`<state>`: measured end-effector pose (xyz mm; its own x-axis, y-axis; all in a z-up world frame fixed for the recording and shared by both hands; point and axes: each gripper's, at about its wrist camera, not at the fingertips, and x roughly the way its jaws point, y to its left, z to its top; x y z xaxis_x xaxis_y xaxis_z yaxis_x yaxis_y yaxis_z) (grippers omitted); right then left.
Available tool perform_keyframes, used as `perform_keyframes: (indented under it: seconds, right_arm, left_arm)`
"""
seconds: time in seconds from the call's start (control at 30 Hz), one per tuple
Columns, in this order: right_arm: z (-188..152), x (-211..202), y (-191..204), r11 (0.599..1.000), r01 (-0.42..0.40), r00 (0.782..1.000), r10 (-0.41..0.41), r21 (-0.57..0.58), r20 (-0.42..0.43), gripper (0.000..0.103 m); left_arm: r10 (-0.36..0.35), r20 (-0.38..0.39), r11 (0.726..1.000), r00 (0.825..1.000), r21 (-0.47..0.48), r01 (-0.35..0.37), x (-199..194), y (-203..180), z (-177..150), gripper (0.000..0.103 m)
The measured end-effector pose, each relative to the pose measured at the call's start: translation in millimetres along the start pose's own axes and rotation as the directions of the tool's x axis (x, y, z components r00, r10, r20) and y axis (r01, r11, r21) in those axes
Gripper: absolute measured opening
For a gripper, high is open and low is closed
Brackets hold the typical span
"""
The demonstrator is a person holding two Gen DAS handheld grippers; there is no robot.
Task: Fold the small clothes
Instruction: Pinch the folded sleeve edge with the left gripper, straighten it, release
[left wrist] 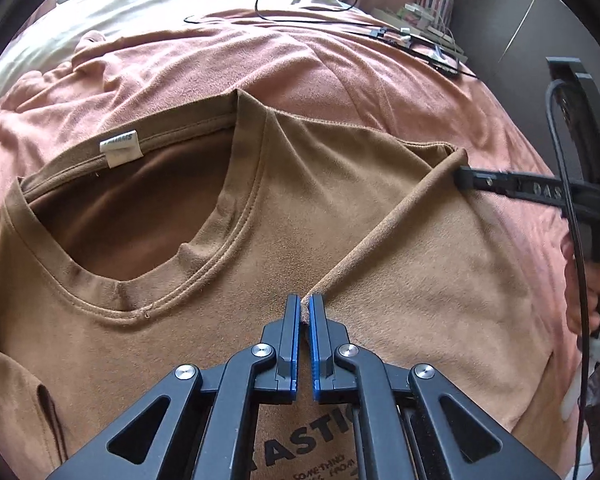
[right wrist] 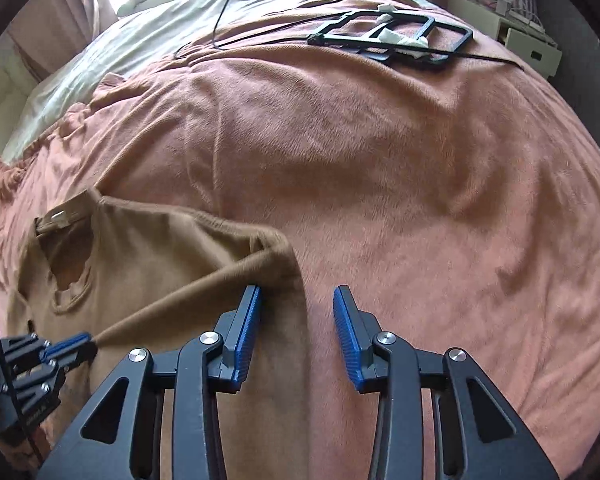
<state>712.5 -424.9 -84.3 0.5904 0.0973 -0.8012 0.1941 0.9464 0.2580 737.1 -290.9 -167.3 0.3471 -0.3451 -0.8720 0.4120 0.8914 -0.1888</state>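
Left gripper (left wrist: 305, 308): pinched shut on brown shirt (left wrist: 204, 320) fold, close in, 6 o'clock in left view. Raised ridge (left wrist: 384, 232) of cloth runs from it toward 2 o'clock, to right gripper (right wrist: 298, 300). Right gripper: blue pads apart, left pad touching shirt's outer edge, nothing squeezed. Shirt lies at 9 o'clock from right gripper, flat on pink blanket (right wrist: 400, 168). Neck hole far side. Left hand nearer to the fold. Black frame (right wrist: 396, 36) far, 12 o'clock.
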Motion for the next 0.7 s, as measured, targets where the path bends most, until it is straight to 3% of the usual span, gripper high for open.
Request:
perform_keyframes:
  seconds: [0.33, 0.53, 0.7]
  right_arm:
    - [10, 17, 15, 0.99, 0.137, 0.991, -0.137, -0.038, 0.006, 0.035]
    - [-13, -25, 15, 0.995, 0.069, 0.997, -0.067, -0.075, 0.023, 0.037]
    - [-39, -46, 11, 0.993, 0.034, 0.999, -0.037, -0.11, -0.02, 0.037]
  left_arm:
    - [0.013, -0.001, 1.0, 1.0, 0.01, -0.012, 0, 0, 0, 0.008]
    - [0.078, 0.021, 0.997, 0.997, 0.004, -0.078, -22, 5, -3, 0.038]
    - [0.098, 0.022, 0.995, 0.995, -0.015, -0.098, -46, 14, -15, 0.043]
